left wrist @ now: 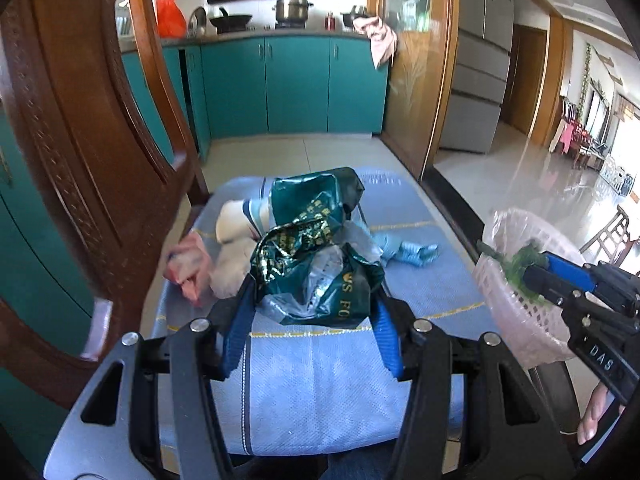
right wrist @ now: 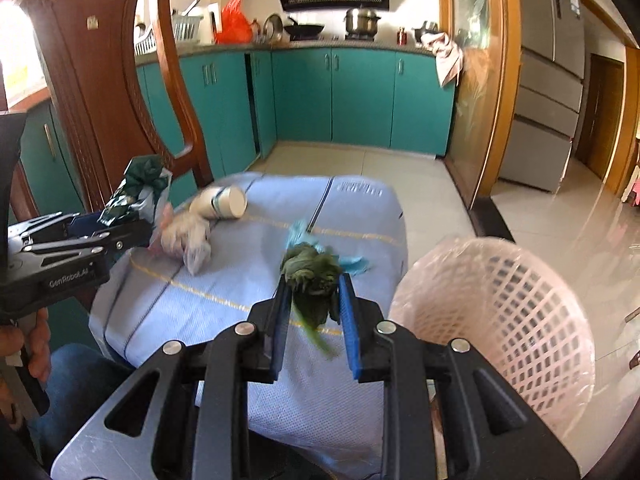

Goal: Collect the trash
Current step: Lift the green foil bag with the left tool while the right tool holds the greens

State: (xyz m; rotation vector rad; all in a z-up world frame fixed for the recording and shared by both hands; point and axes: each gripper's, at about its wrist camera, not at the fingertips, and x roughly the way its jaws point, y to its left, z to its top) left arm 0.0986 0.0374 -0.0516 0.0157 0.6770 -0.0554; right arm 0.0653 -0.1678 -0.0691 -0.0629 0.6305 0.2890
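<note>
Right gripper (right wrist: 313, 296) clamps wilted, crumpled dark-green leaves (right wrist: 310, 272).

Teal cabinets (right wrist: 360, 96), wood chair (right wrist: 100, 80), glossy tile floor (right wrist: 560, 232).

Leafy greens (right wrist: 310, 276) between right gripper (right wrist: 316, 280) fingers

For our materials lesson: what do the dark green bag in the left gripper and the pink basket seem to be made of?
Dark green bag: thin glossy plastic film, probably; it crinkles and shines, with gold print. Pink basket: moulded plastic, judging by its rigid lattice wall, apparently lined with a thin clear bag, though that is hard to confirm.
</note>
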